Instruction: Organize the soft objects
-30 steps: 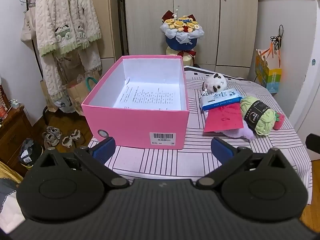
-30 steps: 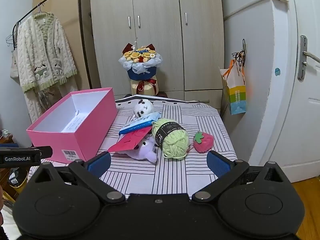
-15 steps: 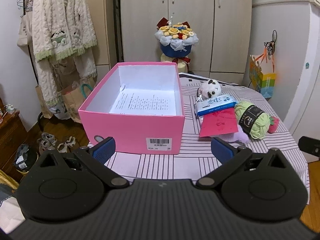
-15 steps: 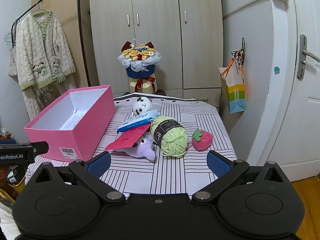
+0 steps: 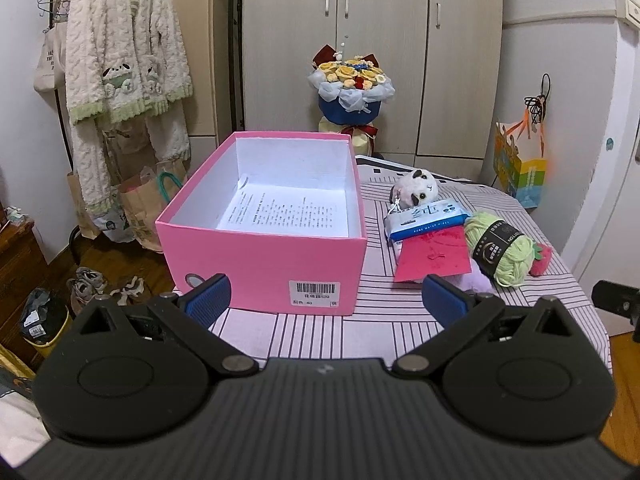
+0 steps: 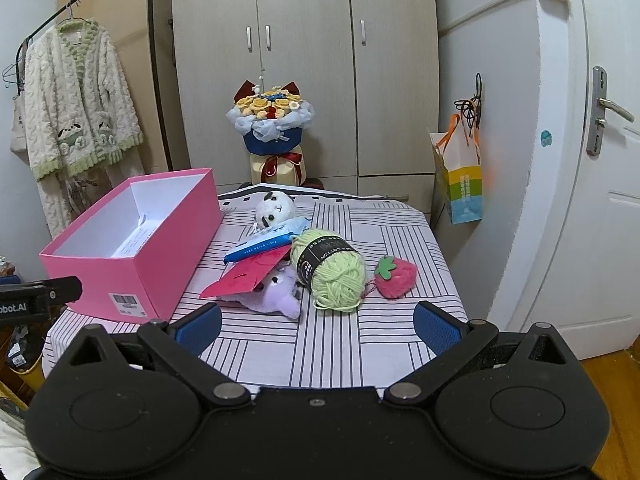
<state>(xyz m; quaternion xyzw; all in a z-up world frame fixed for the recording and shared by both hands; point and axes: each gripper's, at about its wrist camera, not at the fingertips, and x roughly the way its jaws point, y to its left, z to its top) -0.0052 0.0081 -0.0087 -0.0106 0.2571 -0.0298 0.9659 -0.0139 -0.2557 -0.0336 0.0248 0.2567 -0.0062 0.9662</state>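
1. The pink box (image 5: 264, 256) carries a white barcode sticker (image 5: 316, 293) on its near face; under the bars the number "520" and a line ending in "40" can be read (the Chinese characters beside them are too small to make out).
2. The blue wipes pack (image 5: 426, 218) reads "PURE WATER" along its edge.
3. The black band on the green yarn ball (image 6: 329, 276) reads "COTTON", possibly "MILK COTTON".
4. The black bar (image 6: 38, 298) at the left edge of the right wrist view shows "bot.AI", cut off.
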